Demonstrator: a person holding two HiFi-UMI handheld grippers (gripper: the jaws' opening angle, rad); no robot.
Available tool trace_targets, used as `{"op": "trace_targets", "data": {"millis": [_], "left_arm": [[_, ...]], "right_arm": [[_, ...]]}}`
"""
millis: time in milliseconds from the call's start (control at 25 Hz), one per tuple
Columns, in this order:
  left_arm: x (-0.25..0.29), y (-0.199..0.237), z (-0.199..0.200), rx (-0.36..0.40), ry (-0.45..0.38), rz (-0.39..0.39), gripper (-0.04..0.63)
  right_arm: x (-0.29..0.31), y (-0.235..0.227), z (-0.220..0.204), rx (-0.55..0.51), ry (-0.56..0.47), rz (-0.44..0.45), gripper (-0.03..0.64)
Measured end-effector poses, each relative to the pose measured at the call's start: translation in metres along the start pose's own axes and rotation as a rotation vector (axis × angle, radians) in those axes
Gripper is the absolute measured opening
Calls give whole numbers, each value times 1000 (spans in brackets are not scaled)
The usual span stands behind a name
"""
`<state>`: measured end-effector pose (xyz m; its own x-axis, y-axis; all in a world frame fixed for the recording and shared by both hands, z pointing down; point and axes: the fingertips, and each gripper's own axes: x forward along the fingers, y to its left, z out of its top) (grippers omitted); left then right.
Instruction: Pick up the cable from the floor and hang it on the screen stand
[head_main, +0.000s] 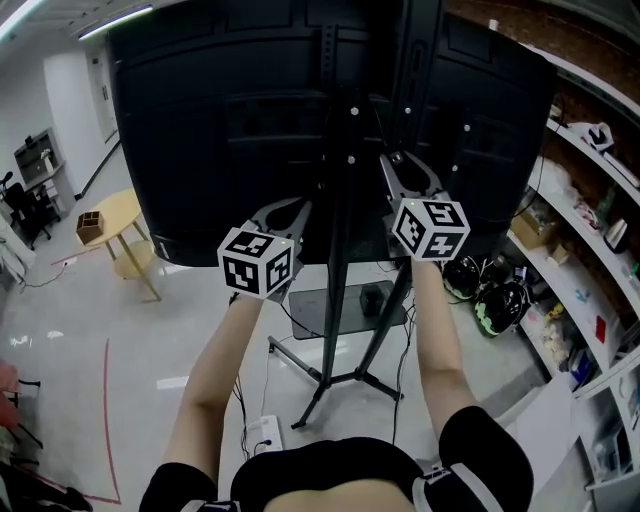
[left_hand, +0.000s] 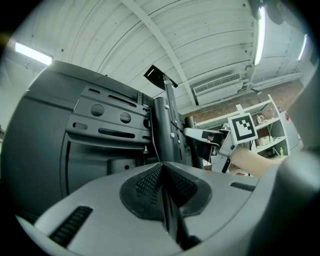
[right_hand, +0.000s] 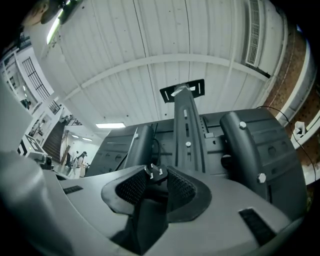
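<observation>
The black screen (head_main: 200, 120) hangs on its stand post (head_main: 335, 250), seen from behind. Both grippers are raised to the post's mounting brackets. My left gripper (head_main: 298, 207) (left_hand: 161, 165) is left of the post with its jaws together. A thin black cable (left_hand: 153, 140) runs up from its tip along the post (left_hand: 162, 125). My right gripper (head_main: 397, 165) (right_hand: 155, 181) is just right of the post (right_hand: 187, 130). The cable's black plug (right_hand: 158, 173) sits between its pads with the prongs pointing out. The right gripper's marker cube (left_hand: 242, 127) shows in the left gripper view.
The stand's legs and base plate (head_main: 340, 305) spread on the floor below my arms. A white power strip (head_main: 262, 432) lies by them. A round wooden table (head_main: 120, 215) stands at left. Cluttered shelves (head_main: 590, 250) and helmets (head_main: 500, 300) line the right.
</observation>
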<state>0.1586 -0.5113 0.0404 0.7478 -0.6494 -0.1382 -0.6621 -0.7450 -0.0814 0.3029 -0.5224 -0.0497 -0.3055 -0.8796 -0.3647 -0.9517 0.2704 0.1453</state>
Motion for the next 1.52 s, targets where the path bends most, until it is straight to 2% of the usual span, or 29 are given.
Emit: {"op": "trace_targets", "data": {"millis": [240, 360, 560, 720, 1080, 1280, 1520], "left_arm": [[-15, -4, -15, 4, -7, -5, 8], [-19, -6, -21, -8, -12, -6, 8], [-30, -17, -32, -3, -25, -22, 8], [-41, -21, -41, -8, -16, -25, 8], [-70, -37, -54, -23, -17, -39, 8], [-100, -52, -75, -64, 10, -41, 8], [-148, -83, -101, -124, 39, -59, 8]], "right_arm": [[3, 31, -20, 2, -5, 36, 140], [3, 33, -19, 4, -21, 22, 141], [-1, 33, -21, -61, -27, -17, 141], [-9, 38, -27, -48, -24, -39, 156], [-50, 65, -57, -35, 48, -10, 161], [-95, 100, -73, 40, 86, 36, 160], [-165, 148, -89, 201, 134, 67, 160]]}}
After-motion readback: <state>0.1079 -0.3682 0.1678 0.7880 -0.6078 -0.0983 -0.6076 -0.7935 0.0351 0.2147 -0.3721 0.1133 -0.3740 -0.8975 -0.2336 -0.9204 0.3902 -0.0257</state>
